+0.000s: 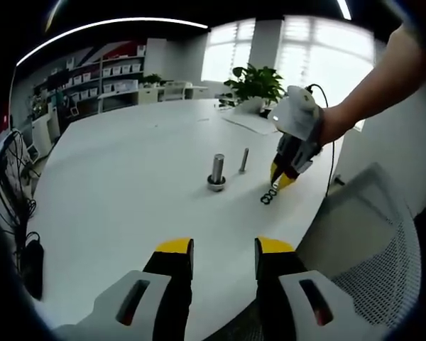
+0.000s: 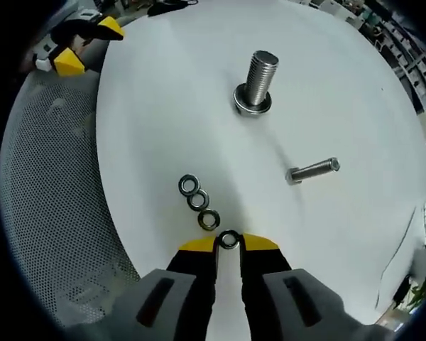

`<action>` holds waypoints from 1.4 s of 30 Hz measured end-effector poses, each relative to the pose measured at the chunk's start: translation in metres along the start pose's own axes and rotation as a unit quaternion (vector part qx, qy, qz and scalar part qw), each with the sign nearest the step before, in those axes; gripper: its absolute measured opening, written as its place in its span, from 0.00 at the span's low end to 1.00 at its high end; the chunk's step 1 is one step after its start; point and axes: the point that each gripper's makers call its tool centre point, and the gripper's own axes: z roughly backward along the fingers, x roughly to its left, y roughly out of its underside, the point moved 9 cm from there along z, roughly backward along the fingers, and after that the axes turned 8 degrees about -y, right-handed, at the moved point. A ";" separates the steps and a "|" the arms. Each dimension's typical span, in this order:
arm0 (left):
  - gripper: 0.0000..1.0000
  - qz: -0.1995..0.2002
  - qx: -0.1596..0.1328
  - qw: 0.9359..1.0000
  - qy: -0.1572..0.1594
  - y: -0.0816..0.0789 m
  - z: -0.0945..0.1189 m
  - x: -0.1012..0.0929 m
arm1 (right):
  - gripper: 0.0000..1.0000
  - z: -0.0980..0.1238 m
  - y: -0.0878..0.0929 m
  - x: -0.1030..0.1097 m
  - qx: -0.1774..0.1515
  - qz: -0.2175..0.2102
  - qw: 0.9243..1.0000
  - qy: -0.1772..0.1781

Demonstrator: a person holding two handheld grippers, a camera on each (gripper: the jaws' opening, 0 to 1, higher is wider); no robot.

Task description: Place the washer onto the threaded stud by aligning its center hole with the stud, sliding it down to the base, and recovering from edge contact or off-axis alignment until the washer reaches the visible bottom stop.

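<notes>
White table (image 1: 128, 185) before me, mesh chair (image 1: 373, 241) at its edge. Potted plant (image 1: 255, 84) at far side, shelves (image 1: 110, 74) along wall, bright windows (image 1: 298, 53) behind.

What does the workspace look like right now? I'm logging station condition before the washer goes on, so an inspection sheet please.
Surface: white table, bare around the parts.
Job's things: large threaded stud upright with a washer at its base; smaller stud standing apart; row of washers near the table edge, the nearest washer at the right gripper's tips.
Clutter: nothing seen.
Grippers: left gripper open, holding nothing; right gripper closed on the nearest washer.
Cables: a cord by the right gripper; a bundle off the table's side.
Surroundings: mesh chair, potted plant, shelving, windows.
</notes>
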 end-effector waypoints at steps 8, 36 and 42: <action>0.32 -0.006 0.003 1.000 0.003 0.001 -0.001 -0.001 | 0.14 0.007 0.006 -0.004 -0.009 -0.018 1.000 0.006; 0.32 -0.006 0.008 1.000 0.003 0.001 -0.001 -0.001 | 0.14 0.061 -0.031 -0.038 -0.085 -0.021 0.995 0.039; 0.32 -0.004 0.005 1.000 0.001 0.001 0.000 0.000 | 0.14 0.063 -0.036 -0.039 -0.090 -0.020 0.995 0.043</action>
